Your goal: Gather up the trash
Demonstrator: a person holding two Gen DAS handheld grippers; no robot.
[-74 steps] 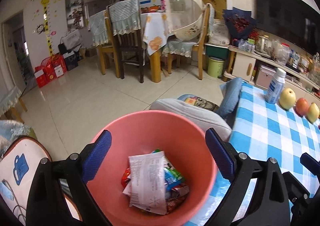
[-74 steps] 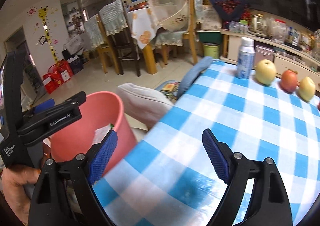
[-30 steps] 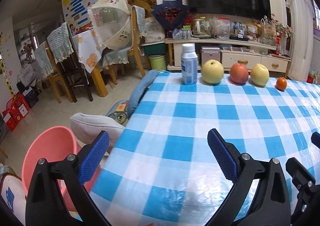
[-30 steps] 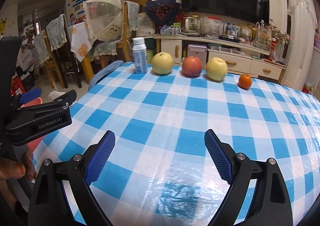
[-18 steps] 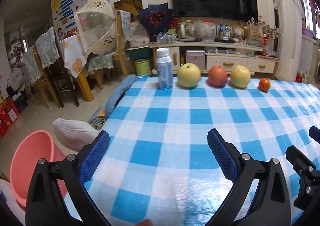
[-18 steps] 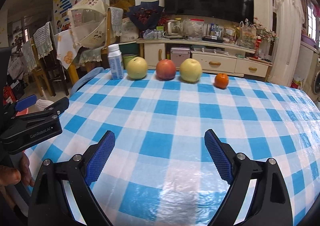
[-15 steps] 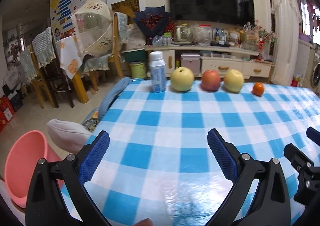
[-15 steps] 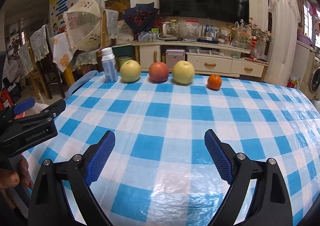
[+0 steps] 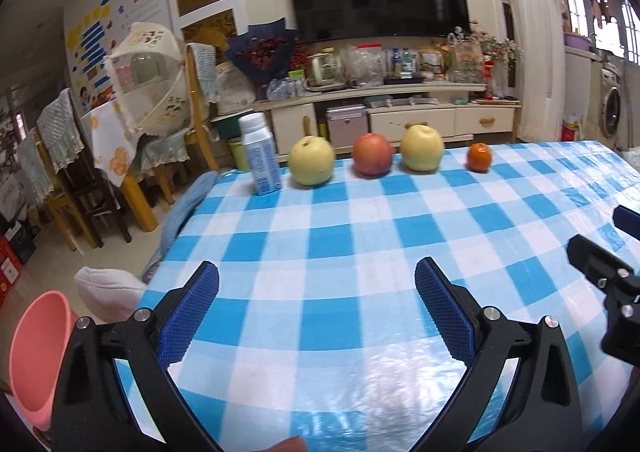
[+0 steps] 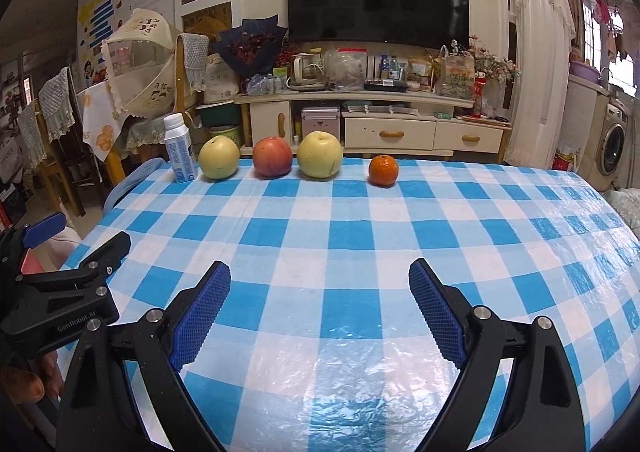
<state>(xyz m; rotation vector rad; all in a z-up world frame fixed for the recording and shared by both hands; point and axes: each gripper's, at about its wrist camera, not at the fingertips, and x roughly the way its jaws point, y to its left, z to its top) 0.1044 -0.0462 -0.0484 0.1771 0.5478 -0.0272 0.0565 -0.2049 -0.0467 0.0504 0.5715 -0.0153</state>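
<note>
Over the blue and white checked plastic tablecloth (image 10: 360,212), the left gripper (image 9: 316,304) and right gripper (image 10: 320,300) both hang with jaws wide apart, holding nothing. The round pink plastic trash bin (image 9: 36,352) sits low beside the table's left edge, probably so trash drops in easily. At the far edge, a small white milk bottle (image 10: 180,150) stands beside four fruits, likely the only trash left.

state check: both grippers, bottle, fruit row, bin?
left gripper: open, empty, above the tablecloth
right gripper: open, empty
milk bottle: upright, capped, far table edge
yellow pear, red apple, second yellow pear, orange: in a row, whole
pink bin: beside the table, contents hidden
</note>
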